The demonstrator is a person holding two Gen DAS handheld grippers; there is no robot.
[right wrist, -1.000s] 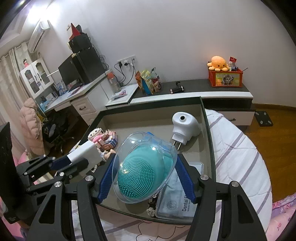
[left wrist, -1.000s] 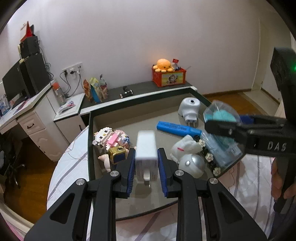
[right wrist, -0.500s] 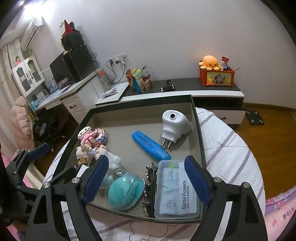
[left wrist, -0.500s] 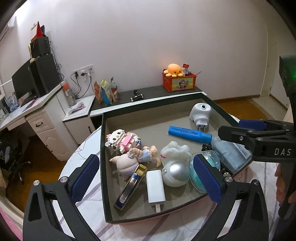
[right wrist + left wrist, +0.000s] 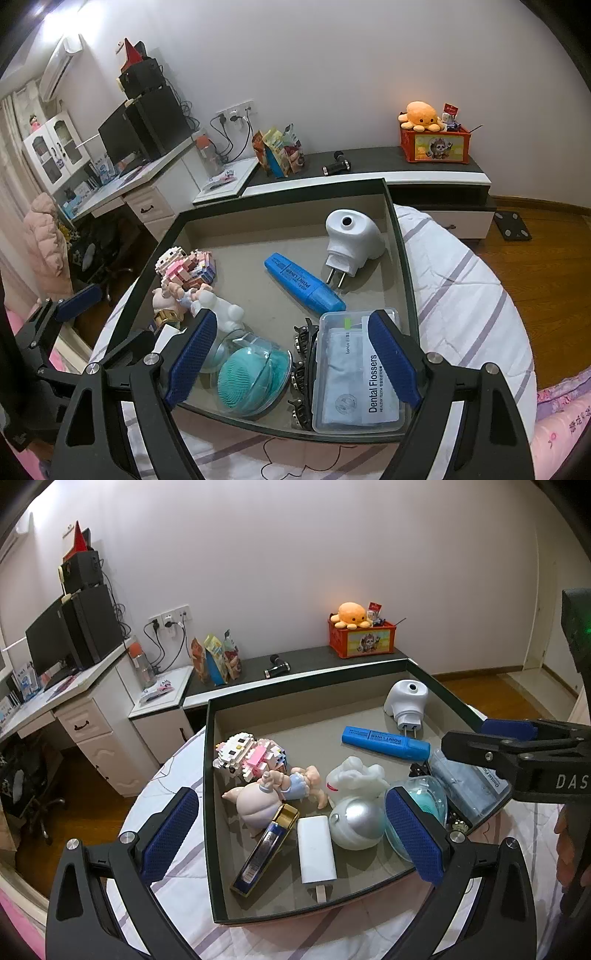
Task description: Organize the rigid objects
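Observation:
A dark-rimmed tray (image 5: 209, 812) (image 5: 400, 236) lies on the striped bed. In it are a white charger (image 5: 316, 849), a teal brush in a clear dome (image 5: 251, 376) (image 5: 428, 801), a blue marker (image 5: 386, 740) (image 5: 303, 282), a white plug (image 5: 405, 701) (image 5: 351, 240), a floss box (image 5: 356, 373), a block toy (image 5: 247, 751), a doll (image 5: 273, 794), a silver ball (image 5: 356, 823) and a gold-capped case (image 5: 266, 849). My left gripper (image 5: 295, 840) is open and empty above the tray's near edge. My right gripper (image 5: 291, 358) is open and empty above the brush and floss box.
A black hair clip (image 5: 301, 369) lies between dome and floss box. Beyond the bed stand a low dark-topped cabinet (image 5: 406, 162) with an orange box (image 5: 436, 144), snack bags (image 5: 216, 661) and a white desk (image 5: 74, 709) with a monitor.
Both grippers opened and drew back. The left let go of the white charger and the right let go of the domed teal brush; both now lie in the tray.

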